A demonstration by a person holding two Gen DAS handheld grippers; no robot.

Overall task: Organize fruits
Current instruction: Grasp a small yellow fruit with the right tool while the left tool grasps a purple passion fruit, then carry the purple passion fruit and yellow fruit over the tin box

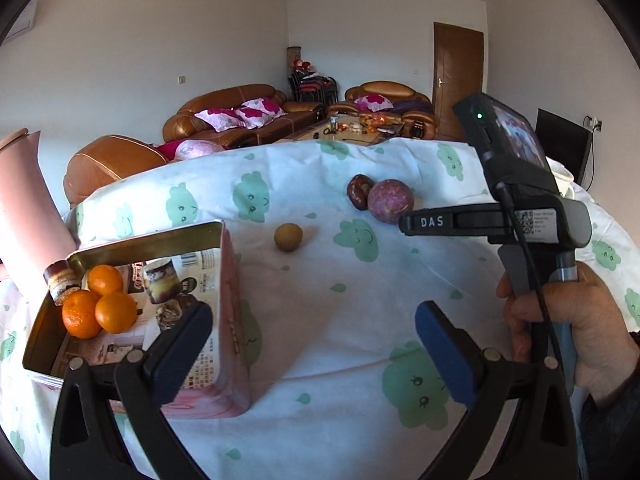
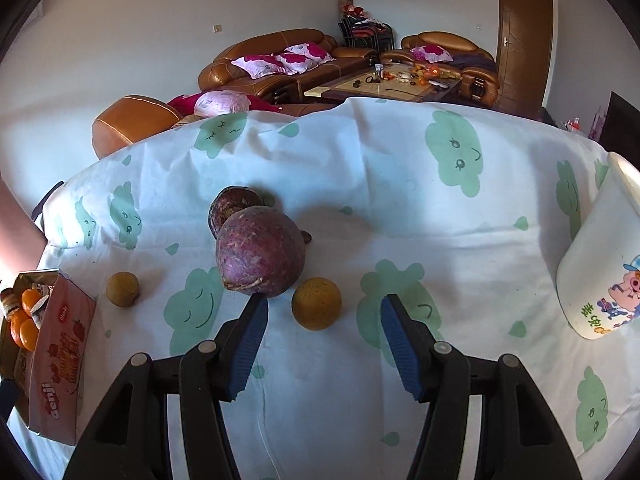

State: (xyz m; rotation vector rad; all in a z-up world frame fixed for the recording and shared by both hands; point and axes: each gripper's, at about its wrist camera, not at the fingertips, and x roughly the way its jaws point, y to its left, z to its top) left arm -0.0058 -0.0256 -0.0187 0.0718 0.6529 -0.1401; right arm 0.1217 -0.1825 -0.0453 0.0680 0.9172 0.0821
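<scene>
The right gripper [image 2: 324, 360] stands with its jaws wide apart and empty, low over the table [image 2: 460, 264]. A small yellow-brown fruit [image 2: 316, 303] lies just ahead at 12 o'clock, squarely on the line between the two fingers, so the right hand is clearly the nearer one to it. The fruit is round, with no long axis to line up on. At 11 o'clock a large purple fruit [image 2: 260, 251] nearly touches the left finger, with a darker purple fruit [image 2: 232, 208] behind it; a second yellow-brown fruit [image 2: 122, 289] sits well off at 9 o'clock.

The left gripper [image 1: 314, 344] is also spread and empty, its left finger over the edge of the open box [image 1: 224, 280] at 9 o'clock, where three oranges [image 1: 100, 304] already lie. I judge that box to be the place for the fruit.
</scene>
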